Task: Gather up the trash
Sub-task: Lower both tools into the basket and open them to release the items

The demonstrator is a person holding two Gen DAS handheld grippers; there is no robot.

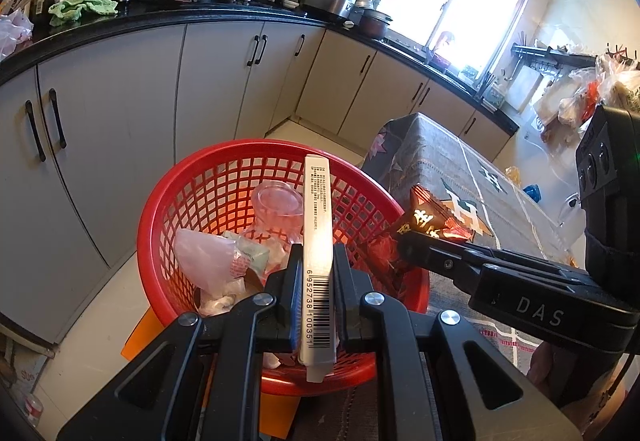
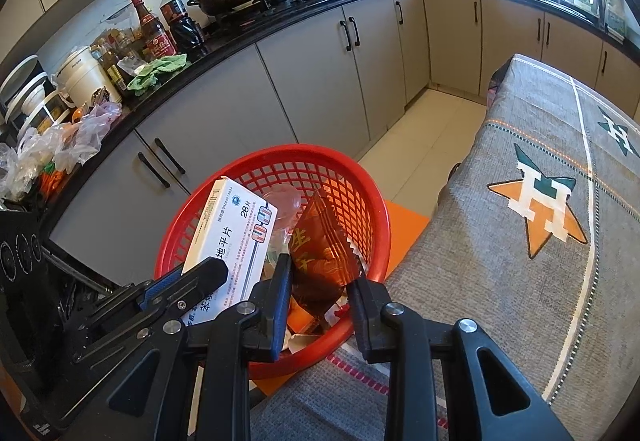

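A red mesh basket (image 1: 168,209) (image 2: 372,201) stands on an orange stool beside the table and holds a clear plastic cup (image 1: 278,201) and crumpled wrappers. My left gripper (image 1: 316,261) is shut on a white medicine box (image 1: 318,233), held edge-up over the basket; the box also shows in the right wrist view (image 2: 236,233). My right gripper (image 2: 320,277) is open, its fingers apart, with a red-orange snack wrapper (image 2: 320,249) resting between them against the right finger over the basket. That wrapper shows in the left wrist view (image 1: 434,215) at the right gripper's tip.
A table with a grey patterned cloth (image 2: 540,241) stands right of the basket. Grey cabinets (image 1: 120,121) under a black counter (image 2: 240,29) run along the left and far side, with woks, bottles and bags on top. Pale tiled floor (image 2: 432,129) lies between.
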